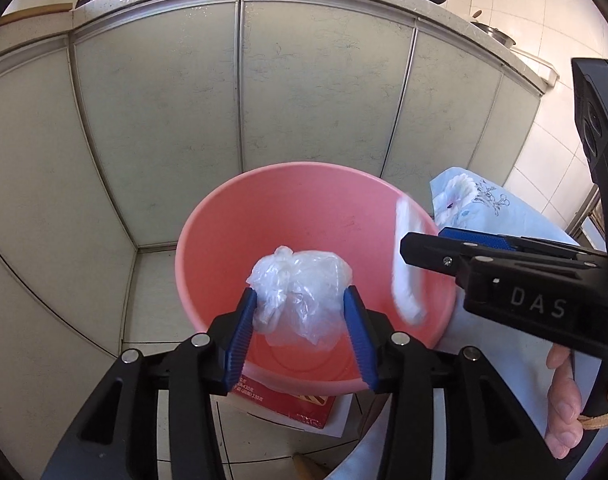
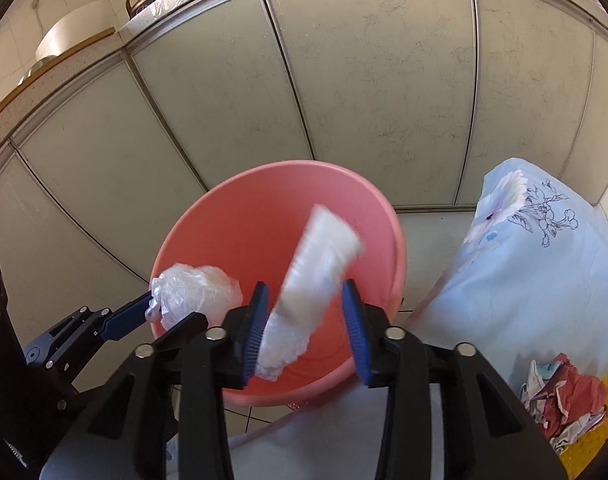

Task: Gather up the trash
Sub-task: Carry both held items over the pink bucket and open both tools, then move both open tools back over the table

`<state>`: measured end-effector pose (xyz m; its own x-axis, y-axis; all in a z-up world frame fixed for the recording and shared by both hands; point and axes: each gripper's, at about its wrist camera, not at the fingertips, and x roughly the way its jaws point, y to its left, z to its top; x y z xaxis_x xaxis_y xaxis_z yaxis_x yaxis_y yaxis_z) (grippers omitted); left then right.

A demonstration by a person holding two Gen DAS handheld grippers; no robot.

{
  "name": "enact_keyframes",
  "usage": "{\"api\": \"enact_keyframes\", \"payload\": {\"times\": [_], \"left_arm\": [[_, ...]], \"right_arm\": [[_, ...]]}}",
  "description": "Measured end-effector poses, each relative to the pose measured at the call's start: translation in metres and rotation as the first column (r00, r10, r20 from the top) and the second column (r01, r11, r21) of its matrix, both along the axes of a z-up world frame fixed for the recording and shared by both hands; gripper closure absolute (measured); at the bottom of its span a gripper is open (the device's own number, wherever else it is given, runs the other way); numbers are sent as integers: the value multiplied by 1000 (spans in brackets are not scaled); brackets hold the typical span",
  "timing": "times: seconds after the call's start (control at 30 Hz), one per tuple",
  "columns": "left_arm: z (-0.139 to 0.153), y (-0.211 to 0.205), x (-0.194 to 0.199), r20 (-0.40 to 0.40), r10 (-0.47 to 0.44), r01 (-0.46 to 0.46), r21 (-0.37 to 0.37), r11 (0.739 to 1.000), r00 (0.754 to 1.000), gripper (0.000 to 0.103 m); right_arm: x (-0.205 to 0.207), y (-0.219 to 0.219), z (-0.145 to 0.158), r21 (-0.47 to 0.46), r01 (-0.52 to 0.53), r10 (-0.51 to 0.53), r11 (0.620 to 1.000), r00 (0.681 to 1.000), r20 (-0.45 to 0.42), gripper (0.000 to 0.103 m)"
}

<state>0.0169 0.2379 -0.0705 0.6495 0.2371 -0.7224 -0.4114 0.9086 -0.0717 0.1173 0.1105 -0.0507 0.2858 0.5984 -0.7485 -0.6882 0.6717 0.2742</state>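
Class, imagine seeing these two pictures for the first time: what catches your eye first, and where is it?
The pink basin fills the middle, before pale cabinet doors. Over it, the left gripper pinches a crumpled clear bag, and a blurred white wrapper sits between the right gripper's open fingers. Right, a floral blue cloth.

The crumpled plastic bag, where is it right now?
The crumpled plastic bag sits between the left gripper fingers, over the pink basin, left of the blurred white wrapper.

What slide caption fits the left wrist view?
Left gripper holds a plastic wad over the pink basin.
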Motion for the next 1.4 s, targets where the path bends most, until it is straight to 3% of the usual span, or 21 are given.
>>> {"api": "enact_keyframes", "payload": {"times": [0.57, 0.73, 0.93, 1.07, 1.27, 1.4], "left_arm": [[35, 0, -15, 45, -1, 2, -35, 999, 999, 59], [52, -11, -17, 90, -30, 31, -8, 999, 996, 59], [68, -24, -19, 148, -81, 83, -11, 996, 986, 59], [71, -40, -12, 152, -151, 155, -11, 988, 977, 59], [72, -77, 1, 136, -261, 266, -27, 963, 956, 59], [74, -106, 6, 136, -346, 352, -24, 936, 928, 59]], "right_arm": [[-22, -32, 46, 66, -31, 24, 997, 994, 103, 57], [-40, -56, 53, 123, -60, 47, 991, 994, 102, 57], [-65, -87, 62, 67, -82, 69, 994, 982, 178, 57], [-77, -122, 70, 33, -4, -5, 999, 967, 255, 57], [-86, -181, 66, 43, 146, -152, 988, 959, 238, 57], [-93, -217, 63, 49, 221, -226, 974, 951, 211, 57]]}}
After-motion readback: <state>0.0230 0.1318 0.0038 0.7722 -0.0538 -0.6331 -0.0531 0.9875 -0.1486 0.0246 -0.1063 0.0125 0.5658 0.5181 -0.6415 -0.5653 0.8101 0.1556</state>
